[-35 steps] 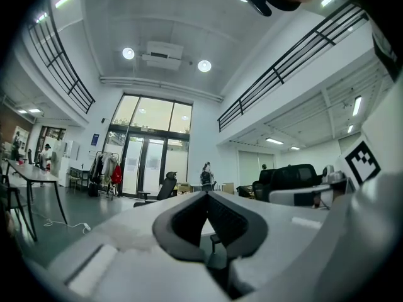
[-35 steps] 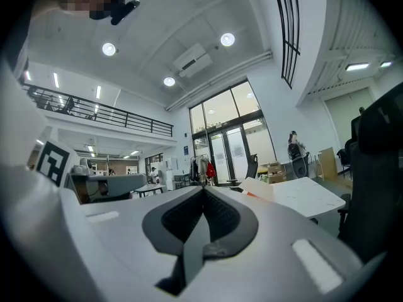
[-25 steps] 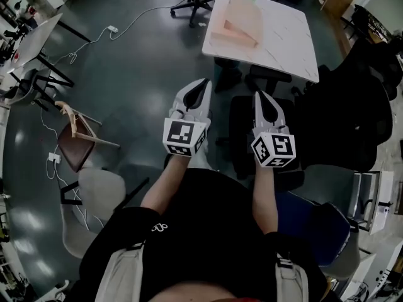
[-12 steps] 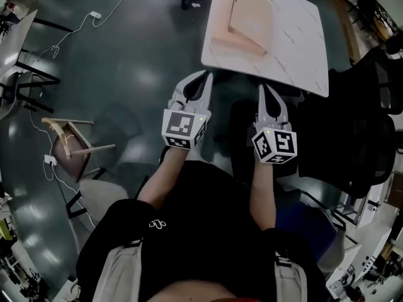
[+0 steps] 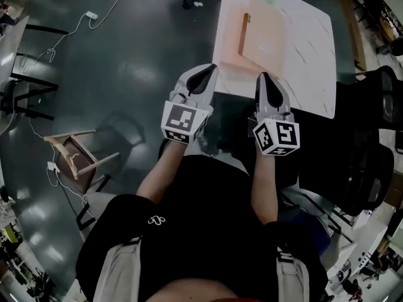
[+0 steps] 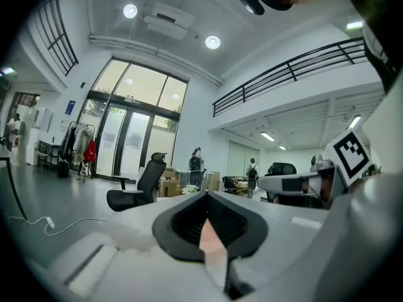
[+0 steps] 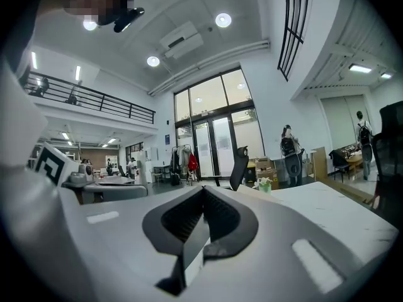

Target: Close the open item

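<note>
1. Hovering at the table edge: left gripper and right gripper, both pinched shut, empty.
2. Pink box, probably lid-up, sits mid-table ahead.
3. Push the lid down gently, from above.

- Left gripper: held out forward on a straight forearm, almost level, jaws seemingly together, empty.
- Right gripper: parallel beside it, jaws together, empty.
</note>
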Demonstrator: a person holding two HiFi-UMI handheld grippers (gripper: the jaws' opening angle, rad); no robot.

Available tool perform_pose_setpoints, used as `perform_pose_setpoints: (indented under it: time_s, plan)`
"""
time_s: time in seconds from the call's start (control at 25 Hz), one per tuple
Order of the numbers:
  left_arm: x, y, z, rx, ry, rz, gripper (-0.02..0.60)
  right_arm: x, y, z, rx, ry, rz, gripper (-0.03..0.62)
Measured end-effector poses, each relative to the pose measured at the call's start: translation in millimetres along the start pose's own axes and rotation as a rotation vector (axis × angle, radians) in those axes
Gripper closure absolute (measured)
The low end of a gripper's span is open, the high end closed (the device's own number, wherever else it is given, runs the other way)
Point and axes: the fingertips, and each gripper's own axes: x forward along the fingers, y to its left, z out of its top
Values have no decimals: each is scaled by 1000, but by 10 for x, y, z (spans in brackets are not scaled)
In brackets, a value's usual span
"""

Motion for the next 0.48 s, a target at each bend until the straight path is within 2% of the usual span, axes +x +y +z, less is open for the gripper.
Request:
perform_pose_setpoints:
  time_s: [0.36,0.48]
  plan:
    - [388,228,-95,-36,26,-8,581,323,-276,-92,7,45,-30,602]
    - [542,219,-110,-42,35,-10,581,392,-389,-106,-35,68,-32,602]
